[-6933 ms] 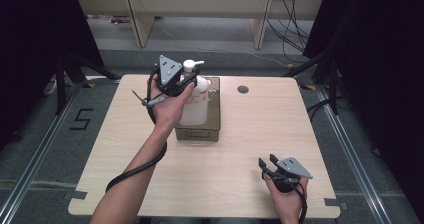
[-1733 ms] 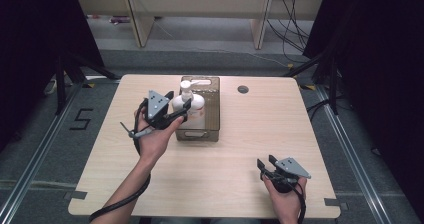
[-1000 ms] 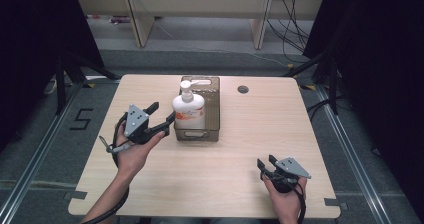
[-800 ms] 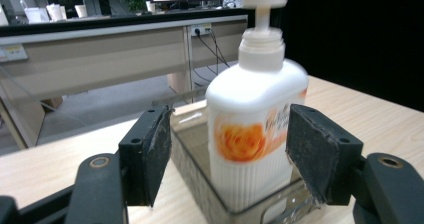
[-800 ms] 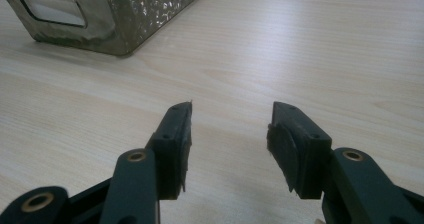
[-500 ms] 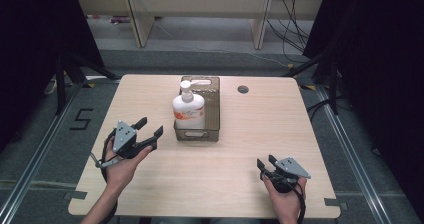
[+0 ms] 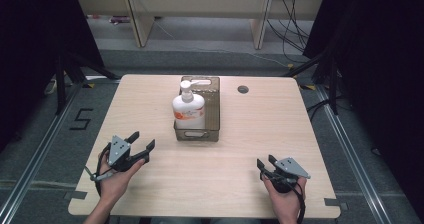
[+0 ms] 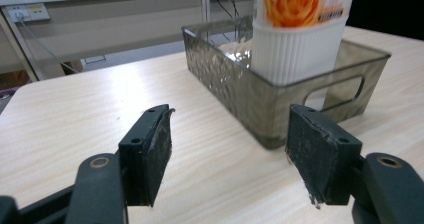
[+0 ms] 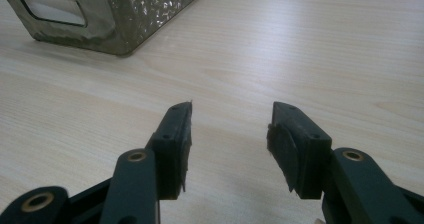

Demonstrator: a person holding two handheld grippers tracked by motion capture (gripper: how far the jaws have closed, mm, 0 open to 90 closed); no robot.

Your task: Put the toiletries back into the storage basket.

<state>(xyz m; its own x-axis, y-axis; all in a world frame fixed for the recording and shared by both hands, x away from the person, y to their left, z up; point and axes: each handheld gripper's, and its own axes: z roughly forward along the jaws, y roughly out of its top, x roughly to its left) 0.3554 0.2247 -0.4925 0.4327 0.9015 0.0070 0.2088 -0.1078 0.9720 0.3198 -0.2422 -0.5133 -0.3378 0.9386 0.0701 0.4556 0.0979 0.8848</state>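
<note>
The left gripper [image 7: 141, 146] has come back from the bottle [image 7: 188, 109] to the lower left of the frame, leaving the bottle upright in the near end of the bin [image 7: 212, 132] at centre. To finish well, I judge it should settle low and clear of the bin. Its jaws stand wide apart and empty; at lower right, the right gripper [image 7: 266, 162] rests on the table [image 7: 300, 114], jaws apart, holding nothing.

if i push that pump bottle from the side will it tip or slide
The bottle is tall and narrow with a pump on top, so it would probably tip rather than slide. The bin wall around its base should catch it low down. Its ribbed white body looks like smooth plastic, perhaps slippery.
</note>
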